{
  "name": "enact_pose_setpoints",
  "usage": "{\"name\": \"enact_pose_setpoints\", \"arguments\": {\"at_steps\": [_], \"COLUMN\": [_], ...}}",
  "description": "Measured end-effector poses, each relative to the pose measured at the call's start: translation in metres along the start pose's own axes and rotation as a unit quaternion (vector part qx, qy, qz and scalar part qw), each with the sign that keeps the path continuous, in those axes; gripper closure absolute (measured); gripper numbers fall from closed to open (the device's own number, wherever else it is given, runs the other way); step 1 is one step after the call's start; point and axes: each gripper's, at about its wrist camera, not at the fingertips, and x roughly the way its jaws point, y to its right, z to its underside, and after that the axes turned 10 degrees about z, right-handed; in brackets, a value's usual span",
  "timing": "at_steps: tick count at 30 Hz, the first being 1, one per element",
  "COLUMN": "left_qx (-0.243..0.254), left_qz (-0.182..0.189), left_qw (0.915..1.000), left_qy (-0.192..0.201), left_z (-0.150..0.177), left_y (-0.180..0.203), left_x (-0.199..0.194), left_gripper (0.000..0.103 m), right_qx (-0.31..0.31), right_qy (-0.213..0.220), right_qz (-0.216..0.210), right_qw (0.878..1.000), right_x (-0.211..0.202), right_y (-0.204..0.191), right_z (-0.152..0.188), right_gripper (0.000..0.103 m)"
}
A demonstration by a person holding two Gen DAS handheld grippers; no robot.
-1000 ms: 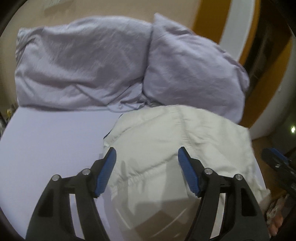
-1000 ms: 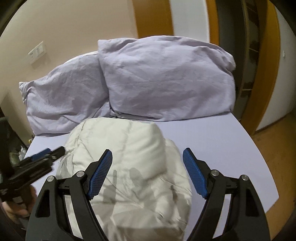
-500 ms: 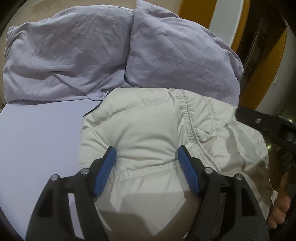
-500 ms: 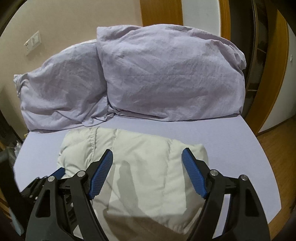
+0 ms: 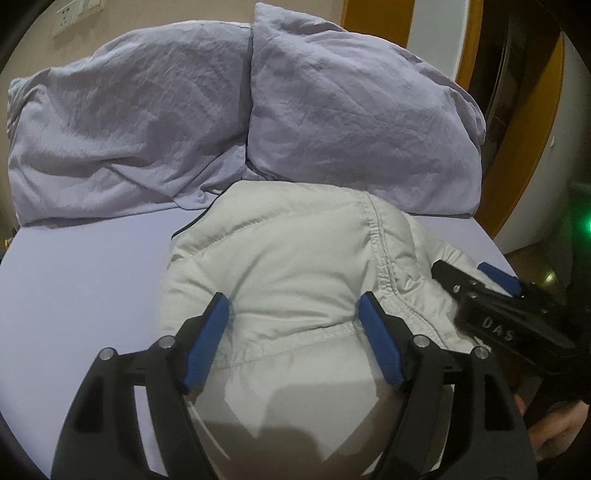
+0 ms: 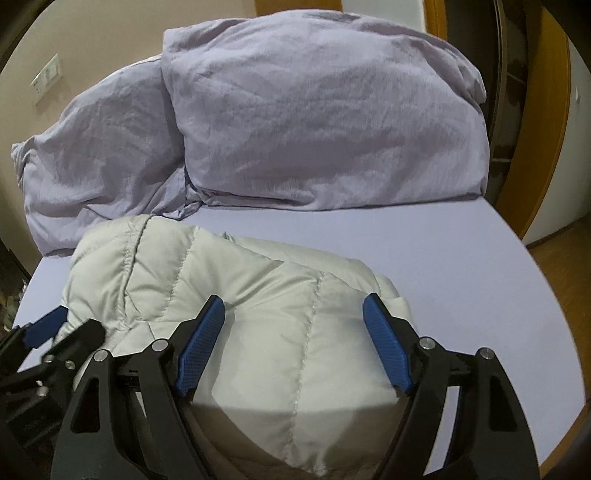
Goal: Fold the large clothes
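Observation:
A cream quilted jacket [image 5: 295, 269] lies folded into a thick bundle on the lilac bed sheet [image 5: 81, 280]; it also shows in the right wrist view [image 6: 236, 295]. My left gripper [image 5: 295, 332] is open, its blue pads straddling the near part of the bundle from above. My right gripper [image 6: 295, 332] is open too, over the bundle's right half; it shows from the side in the left wrist view [image 5: 476, 280]. The left gripper's tips show at the left edge of the right wrist view [image 6: 55, 328]. Neither gripper holds cloth.
Two lilac pillows [image 5: 354, 118] [image 5: 122, 125] lean against the wall behind the jacket. The bed's right edge [image 6: 554, 295] drops to a wooden floor by an orange door frame [image 6: 543, 122]. A wall socket [image 5: 74, 14] sits at upper left.
The jacket has settled into a compact folded bundle. Both grippers have come in over it, side by side, still open.

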Motion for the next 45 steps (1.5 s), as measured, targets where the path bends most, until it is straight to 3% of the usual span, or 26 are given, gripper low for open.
{"name": "enact_pose_setpoints", "arguments": {"at_steps": [13, 25, 45], "left_qx": [-0.005, 0.003, -0.004], "left_qz": [-0.038, -0.074, -0.074], "left_qw": [0.9991, 0.9972, 0.9970], "left_qy": [0.020, 0.012, 0.021], "left_z": [-0.013, -0.002, 0.011], "left_y": [0.001, -0.006, -0.015], "left_x": [-0.013, 0.009, 0.029], "left_gripper": [0.028, 0.019, 0.011], "right_qx": [0.020, 0.020, 0.015], "right_qy": [0.000, 0.004, 0.017], "right_qz": [-0.005, -0.003, 0.008], "right_qw": [1.000, 1.000, 1.000], "right_x": [0.019, 0.023, 0.026], "right_y": [0.013, 0.012, 0.009], "right_z": [0.020, 0.023, 0.024], "right_gripper": [0.024, 0.023, 0.021]}}
